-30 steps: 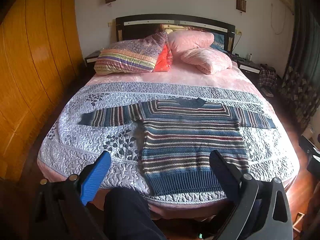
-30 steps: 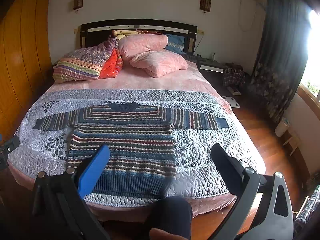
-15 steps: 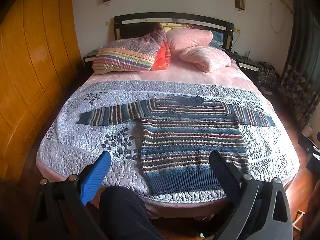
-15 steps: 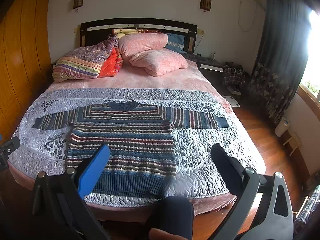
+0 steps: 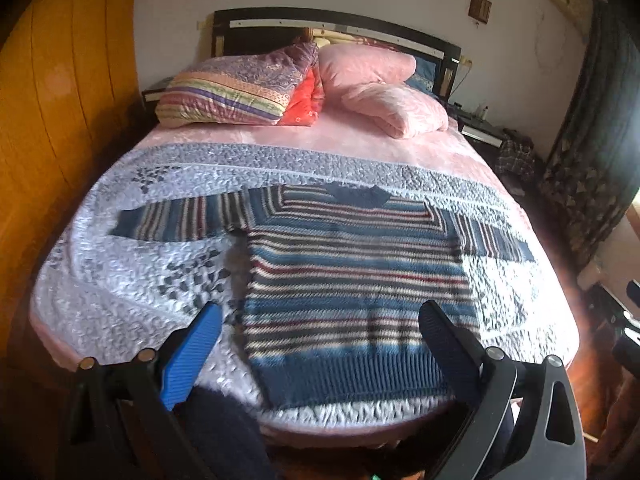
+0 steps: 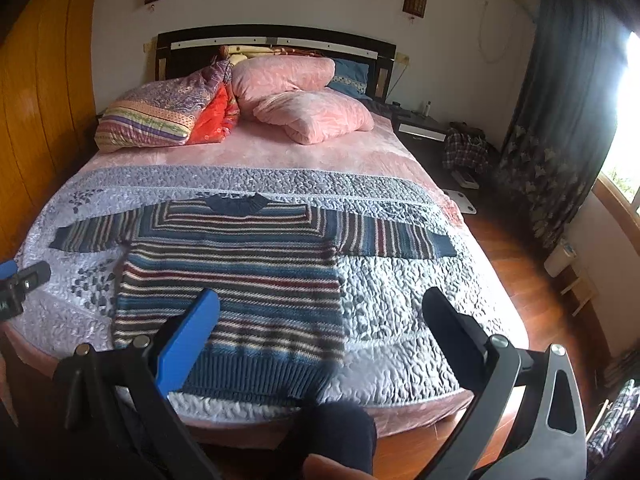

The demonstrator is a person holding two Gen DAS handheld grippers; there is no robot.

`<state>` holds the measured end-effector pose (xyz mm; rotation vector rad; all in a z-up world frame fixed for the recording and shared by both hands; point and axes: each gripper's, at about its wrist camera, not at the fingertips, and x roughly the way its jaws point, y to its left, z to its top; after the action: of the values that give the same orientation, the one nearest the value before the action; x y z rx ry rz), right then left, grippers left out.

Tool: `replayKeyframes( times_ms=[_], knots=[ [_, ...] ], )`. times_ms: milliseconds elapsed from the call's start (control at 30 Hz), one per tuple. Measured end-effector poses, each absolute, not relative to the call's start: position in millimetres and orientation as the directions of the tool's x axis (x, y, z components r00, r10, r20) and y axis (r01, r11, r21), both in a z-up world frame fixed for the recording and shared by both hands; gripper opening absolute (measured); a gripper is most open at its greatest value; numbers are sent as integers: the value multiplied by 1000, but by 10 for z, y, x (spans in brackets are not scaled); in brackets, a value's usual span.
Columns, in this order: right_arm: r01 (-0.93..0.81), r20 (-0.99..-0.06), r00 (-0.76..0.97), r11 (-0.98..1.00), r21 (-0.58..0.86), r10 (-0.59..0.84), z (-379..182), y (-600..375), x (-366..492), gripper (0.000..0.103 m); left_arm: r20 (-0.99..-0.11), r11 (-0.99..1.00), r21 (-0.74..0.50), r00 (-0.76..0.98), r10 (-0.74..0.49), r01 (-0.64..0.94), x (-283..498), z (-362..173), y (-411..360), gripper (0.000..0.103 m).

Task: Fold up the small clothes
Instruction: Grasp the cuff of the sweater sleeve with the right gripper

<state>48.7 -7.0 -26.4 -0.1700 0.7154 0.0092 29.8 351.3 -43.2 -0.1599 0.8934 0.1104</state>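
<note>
A striped knitted sweater lies flat, front up, on a quilted grey bedspread near the foot of a bed. Its bands run in blue, dark red, cream and grey, with a dark blue ribbed hem and collar. Both sleeves stretch straight out to the sides, and the hem points toward the viewer. No label or writing can be read on it.

The left gripper hovers above the hem with its fingers spread wide, holding nothing. The right gripper hovers over the sweater's lower right part, also spread wide and empty. Pink pillows rest by the dark headboard.
</note>
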Motion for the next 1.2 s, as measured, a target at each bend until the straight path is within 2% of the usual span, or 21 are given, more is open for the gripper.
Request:
replayKeyframes(
  times_ms=[33,133,200,333,367,400,433,500,533,667,867,1100,1200],
  knots=[
    [-78,-643,765,986,-145,-34,-312,-96,535,100,-778,983,-107,629,11,-149,375,-504,3529,99],
    [-170,-631,764,985,11,139,-581,-361,834,100,-753,991,-120,655,-53,-58,643,-784,3526,99],
    [-107,-686,709,986,126,165,-867,-705,1245,100,-775,994,-100,630,-57,-33,863,-982,3495,99],
    [38,-709,682,959,282,181,-1355,-1462,1917,100,-821,987,-161,558,-118,-27,1244,-1297,3446,99],
    [70,-720,668,947,313,189,-1490,-1641,2060,98,-823,986,-166,555,-120,-32,1318,-1358,3436,99],
    [114,-731,652,927,356,201,-1648,-1870,2235,89,-823,986,-163,554,-121,-28,1406,-1424,3408,99],
    [162,-741,634,899,407,221,-1847,-2148,2435,72,-825,988,-156,553,-118,-22,1485,-1483,3377,99],
    [261,-751,601,821,507,273,-2203,-2596,2719,54,-829,988,-150,549,-109,-30,1606,-1588,3347,99],
    [301,-746,596,779,550,297,-2353,-2792,2820,51,-830,986,-163,545,-117,-37,1660,-1629,3350,99],
    [426,-693,623,587,689,362,-2948,-3599,3280,49,-820,973,-224,549,-159,-52,1873,-1818,3363,99],
    [503,-606,724,350,790,329,-3462,-4464,3752,49,-797,960,-274,575,-187,-67,2161,-2109,3361,99],
    [539,-613,729,298,788,303,-3816,-4836,4163,46,-791,951,-298,579,-197,-84,2333,-2398,3280,99],
    [549,-629,719,312,775,296,-3908,-4868,4267,45,-782,937,-344,572,-246,-67,2377,-2510,3250,99]
  ],
)
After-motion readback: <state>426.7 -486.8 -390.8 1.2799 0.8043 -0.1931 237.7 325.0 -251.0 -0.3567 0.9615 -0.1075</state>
